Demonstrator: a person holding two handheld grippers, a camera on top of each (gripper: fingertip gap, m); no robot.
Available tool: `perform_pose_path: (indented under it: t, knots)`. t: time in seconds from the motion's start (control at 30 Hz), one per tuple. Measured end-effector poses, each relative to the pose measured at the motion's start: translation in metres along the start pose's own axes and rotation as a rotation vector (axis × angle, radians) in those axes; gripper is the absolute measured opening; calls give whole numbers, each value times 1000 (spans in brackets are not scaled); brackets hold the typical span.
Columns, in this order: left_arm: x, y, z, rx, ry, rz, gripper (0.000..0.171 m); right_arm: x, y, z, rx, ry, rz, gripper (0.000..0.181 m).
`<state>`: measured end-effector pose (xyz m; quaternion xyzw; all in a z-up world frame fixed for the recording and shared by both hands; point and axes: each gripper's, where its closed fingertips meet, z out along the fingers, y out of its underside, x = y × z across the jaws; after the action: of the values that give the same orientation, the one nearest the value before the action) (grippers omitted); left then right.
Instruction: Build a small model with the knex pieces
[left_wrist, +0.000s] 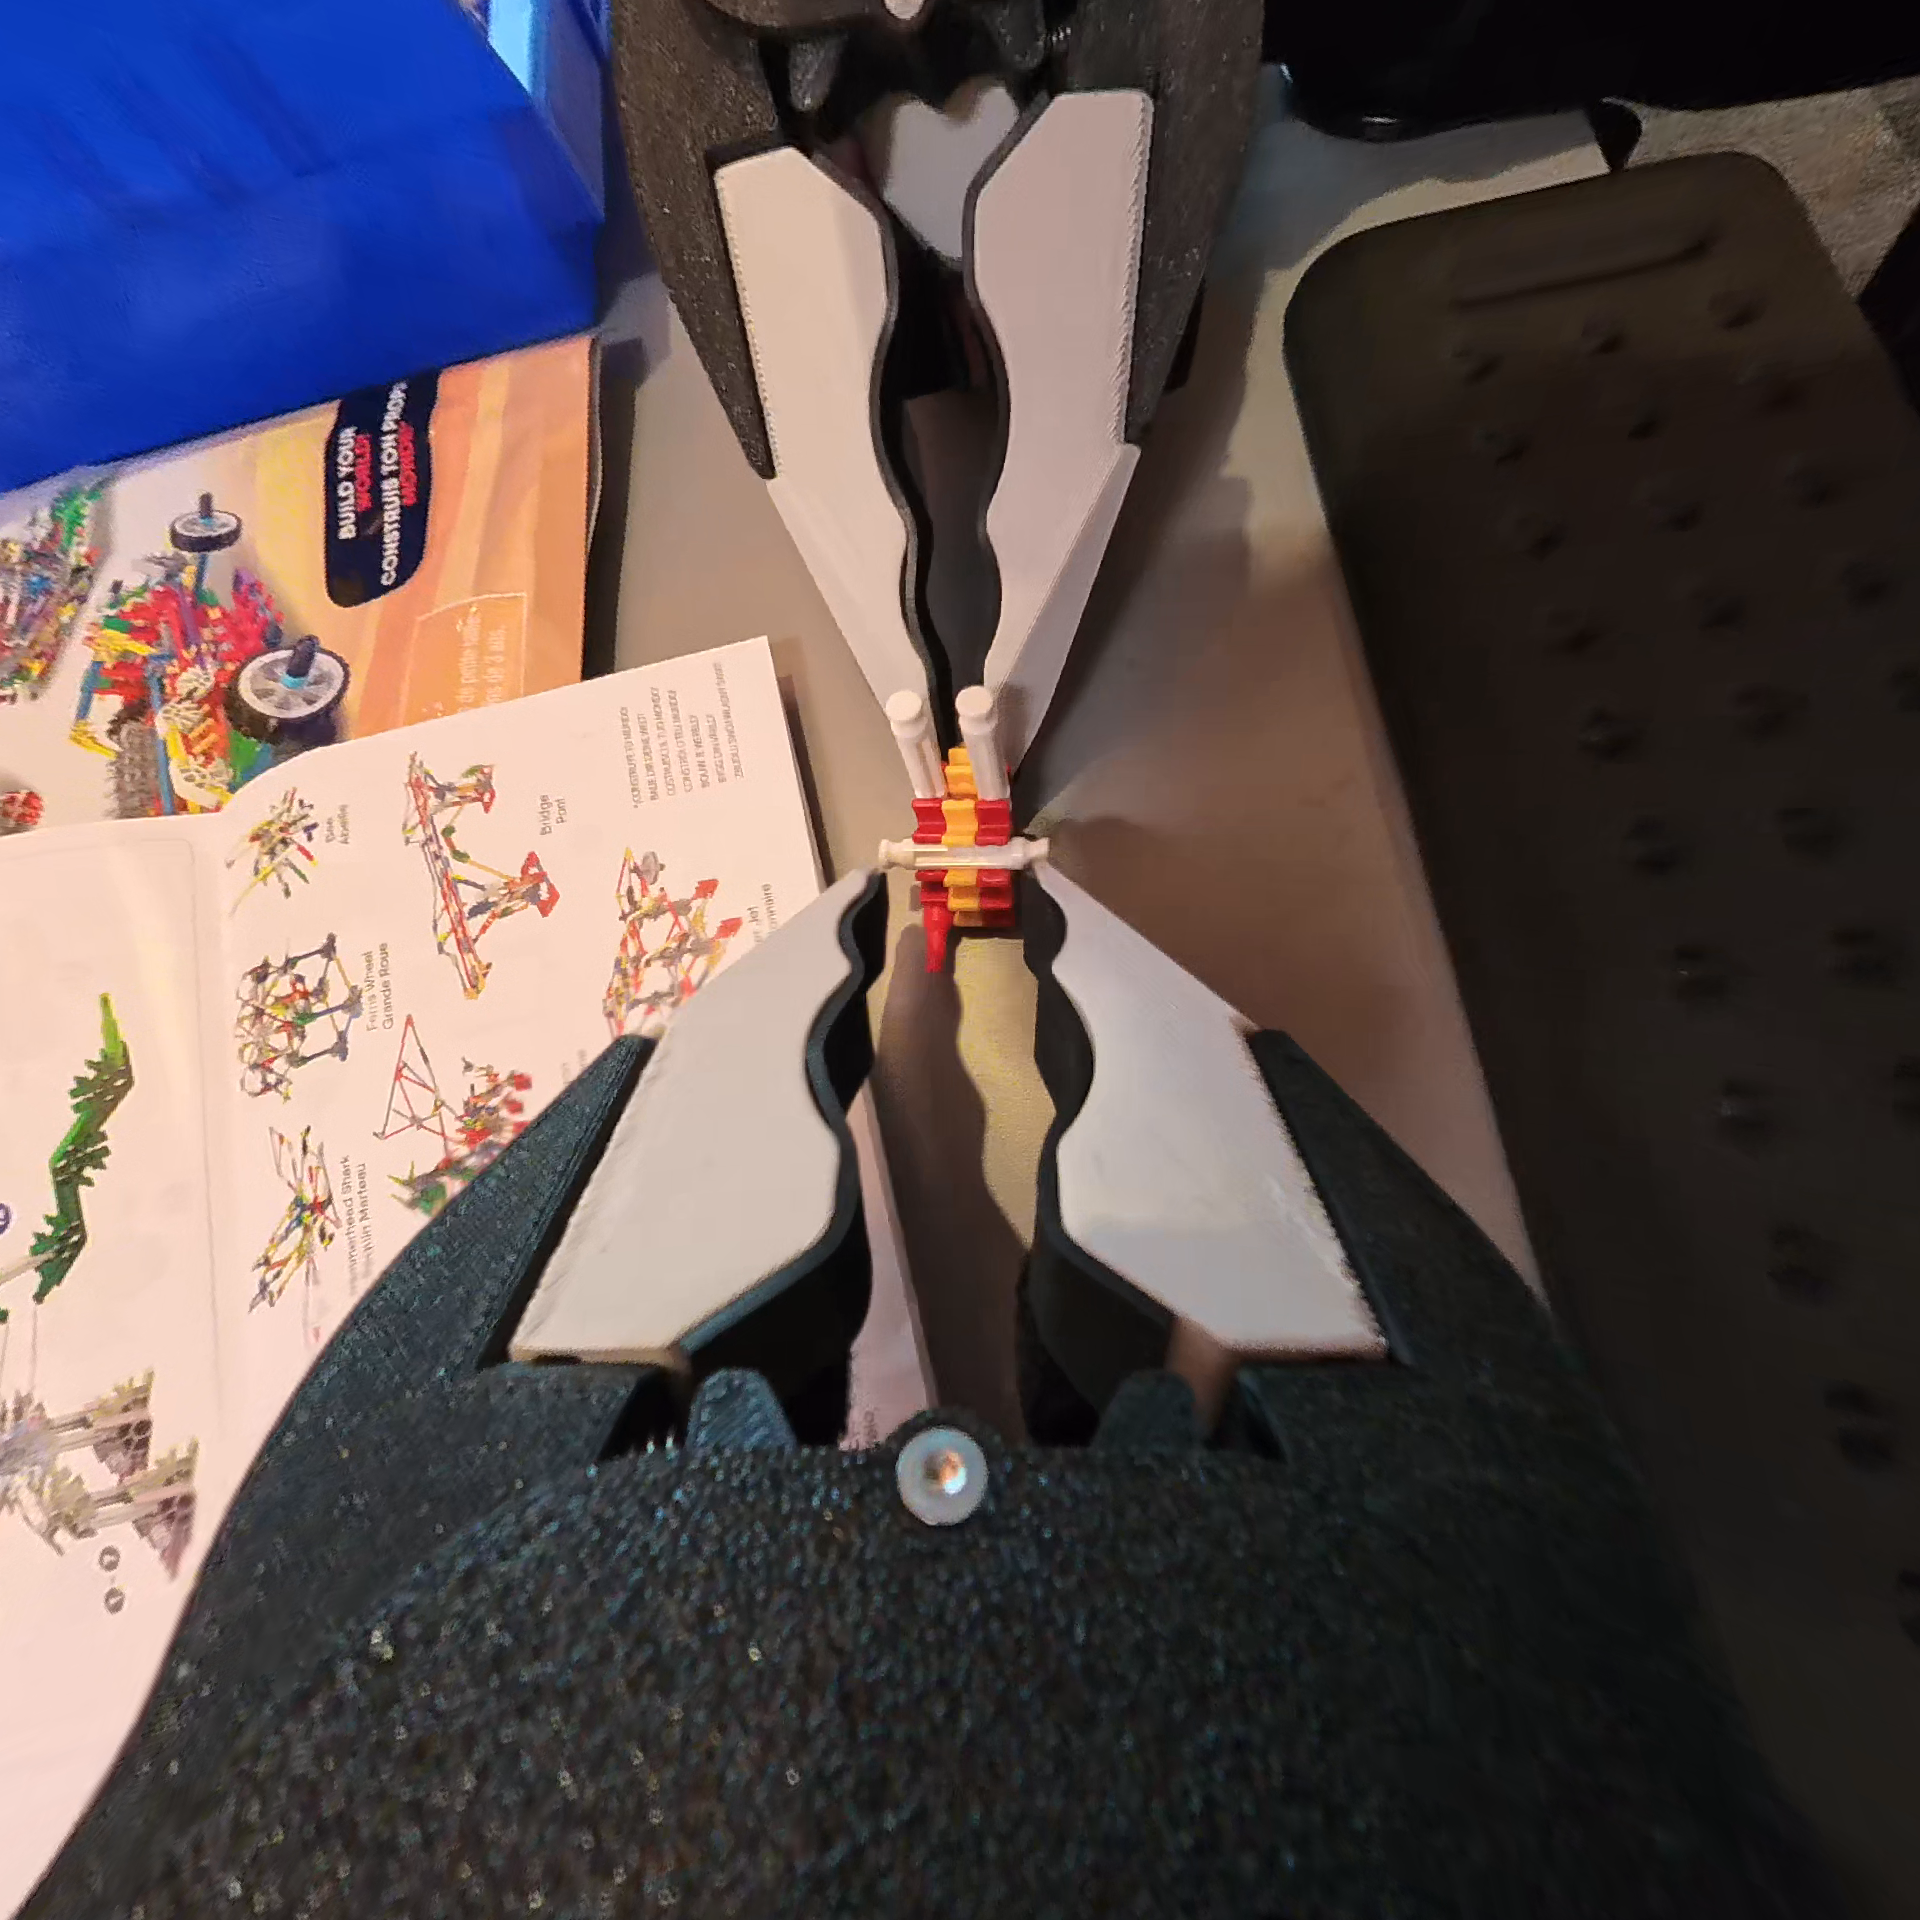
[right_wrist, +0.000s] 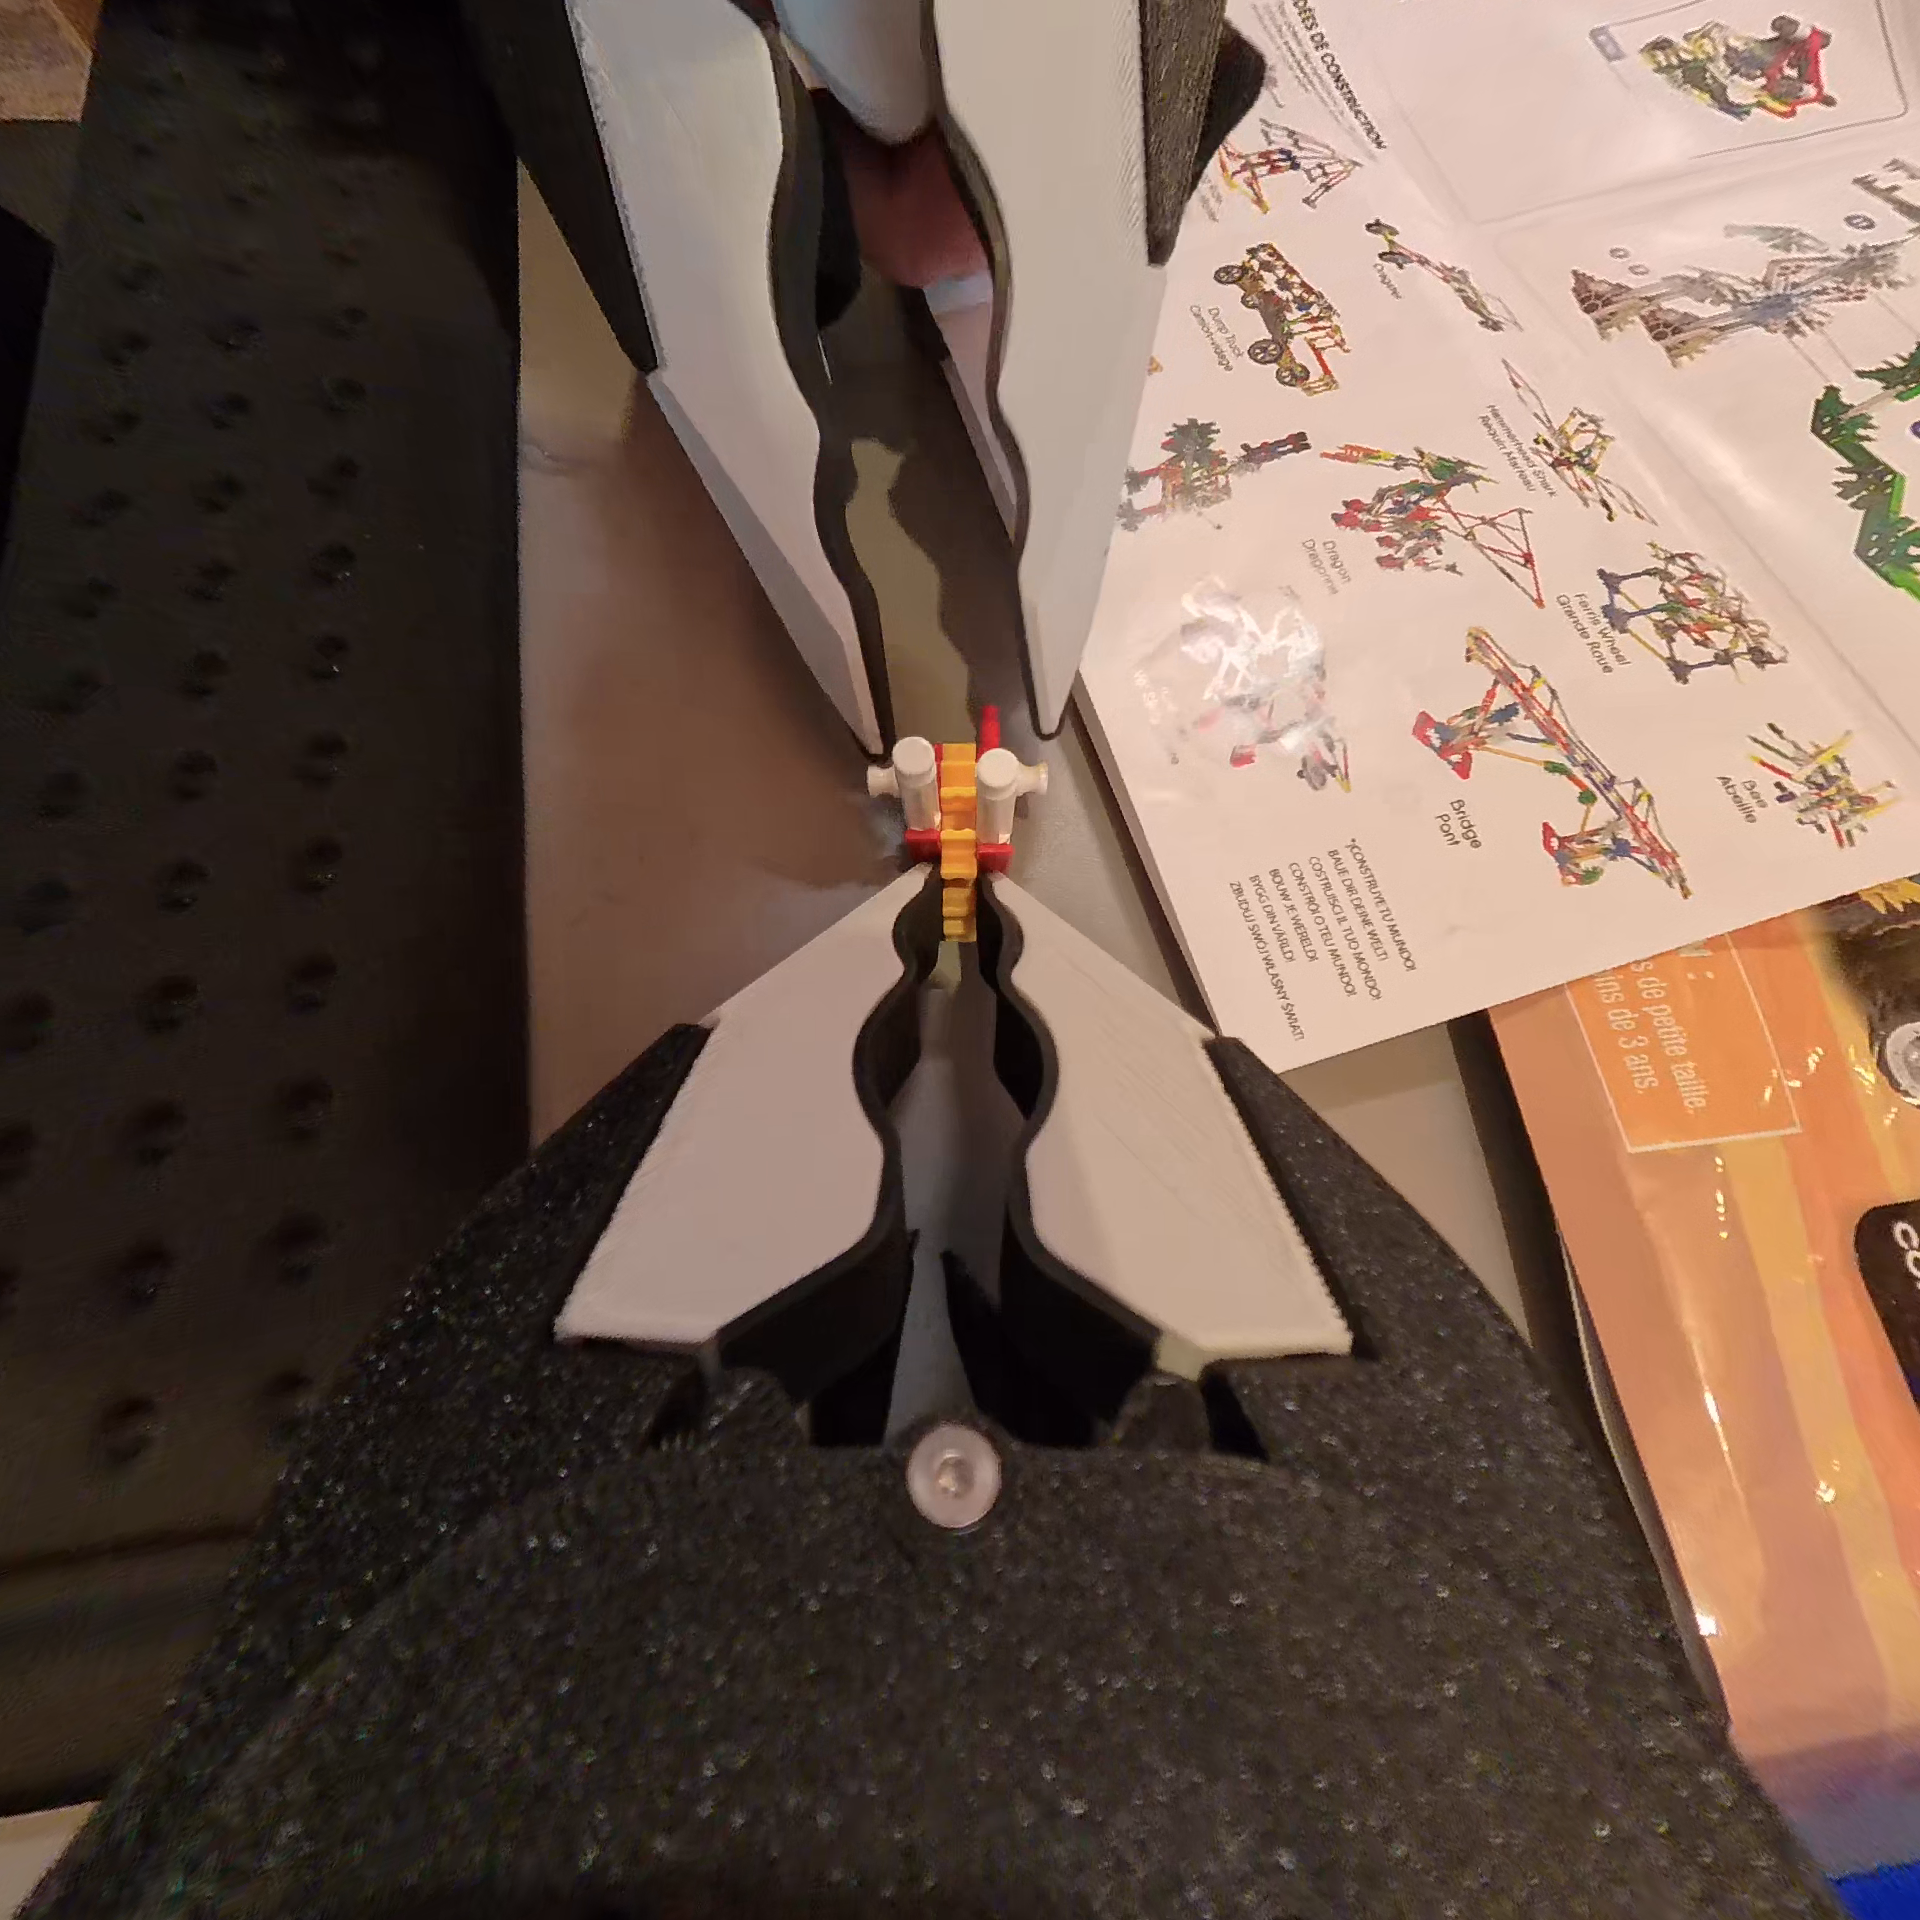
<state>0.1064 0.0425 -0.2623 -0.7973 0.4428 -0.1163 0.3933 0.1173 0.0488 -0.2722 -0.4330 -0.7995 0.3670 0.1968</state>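
Observation:
A small toy assembly (left_wrist: 961, 831) of red and yellow connectors with short white rods hangs between my two grippers, which face each other tip to tip above the grey table (left_wrist: 1195, 831). My left gripper (left_wrist: 961, 883) is closed on the assembly, its fingertips at the ends of a crosswise white rod (left_wrist: 961, 854). My right gripper (right_wrist: 956, 883) is shut on the yellow connector (right_wrist: 956, 904) in the middle of the assembly (right_wrist: 956, 810). Two white rods (right_wrist: 914, 784) stand up from it. The right gripper also shows in the left wrist view (left_wrist: 966, 691), and the left gripper in the right wrist view (right_wrist: 961, 740).
A white instruction sheet (left_wrist: 416, 935) with pictures of models lies beside the grippers, partly over an orange toy box (left_wrist: 468, 540). A blue bin (left_wrist: 260, 208) stands behind them. A dark dimpled mat (left_wrist: 1662, 831) lies on the other side. The sheet (right_wrist: 1507, 520) and mat (right_wrist: 260, 727) also show in the right wrist view. Less than 4 cm separates the two grippers' tips.

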Motion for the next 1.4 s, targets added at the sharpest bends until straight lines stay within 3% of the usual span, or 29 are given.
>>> perform_pose_path:
  t: [0.67, 0.7, 0.77, 1.1, 1.4]
  knots:
    - [3, 0, 3, -12, -14, 39, 22, 0, 0, 0, -2, 1, 1, 5]
    - [4, -1, 1, -8, -10, 45, 10, 0, 0, 0, -2, -1, 4, 5]
    - [2, -6, -1, 12, -41, 48, 4, -2, 0, 1, -2, -9, -2, 5]
    - [1, -3, 1, 19, -1, 0, 15, -2, 0, 1, -2, -11, -3, 5]
    - [5, -3, 3, 26, 35, -23, 14, -2, 0, 1, -3, -12, -3, 5]
